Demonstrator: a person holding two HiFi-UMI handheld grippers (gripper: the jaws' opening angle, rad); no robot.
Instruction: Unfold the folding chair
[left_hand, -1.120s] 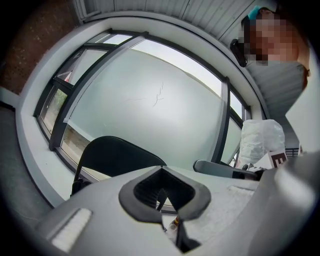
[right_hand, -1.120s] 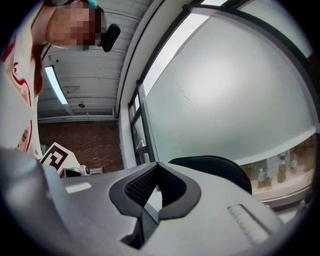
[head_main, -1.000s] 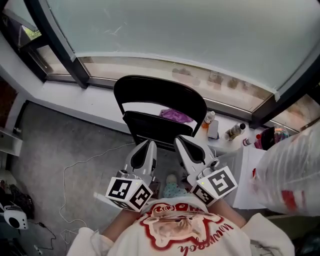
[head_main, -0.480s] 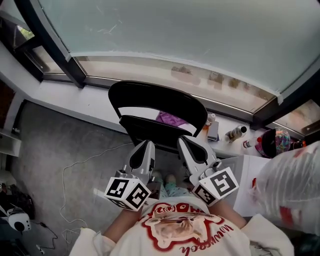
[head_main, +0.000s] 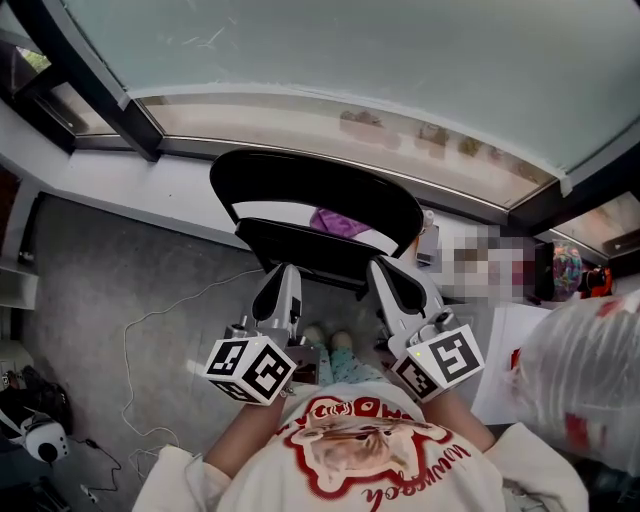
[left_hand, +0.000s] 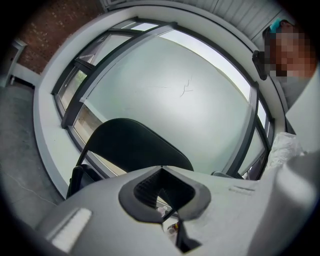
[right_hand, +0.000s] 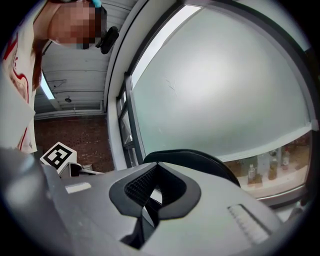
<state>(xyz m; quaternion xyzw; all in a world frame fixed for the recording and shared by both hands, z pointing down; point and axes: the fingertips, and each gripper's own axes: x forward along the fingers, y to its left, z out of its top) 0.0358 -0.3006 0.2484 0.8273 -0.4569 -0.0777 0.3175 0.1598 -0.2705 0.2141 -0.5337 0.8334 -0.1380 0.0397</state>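
A black folding chair stands in front of me by the window, with its curved backrest (head_main: 312, 186) above a dark seat panel (head_main: 310, 246). My left gripper (head_main: 287, 272) and my right gripper (head_main: 384, 268) point at the seat's near edge, side by side. I cannot tell whether they touch it. The jaws of both are closed together with nothing between them. The backrest (left_hand: 131, 145) rises over the left gripper (left_hand: 162, 172) in its own view. In the right gripper view the backrest (right_hand: 192, 161) shows above the right gripper (right_hand: 156, 170).
A white window sill (head_main: 180, 195) behind the chair carries a purple cloth (head_main: 336, 222) and small bottles (head_main: 428, 242). A big white plastic bag (head_main: 585, 370) fills the right side. A thin cable (head_main: 150, 330) lies on the grey floor at the left.
The two grippers have drawn a little further apart, the right one shifting right. The chair looks the same, and the head view has tilted slightly.
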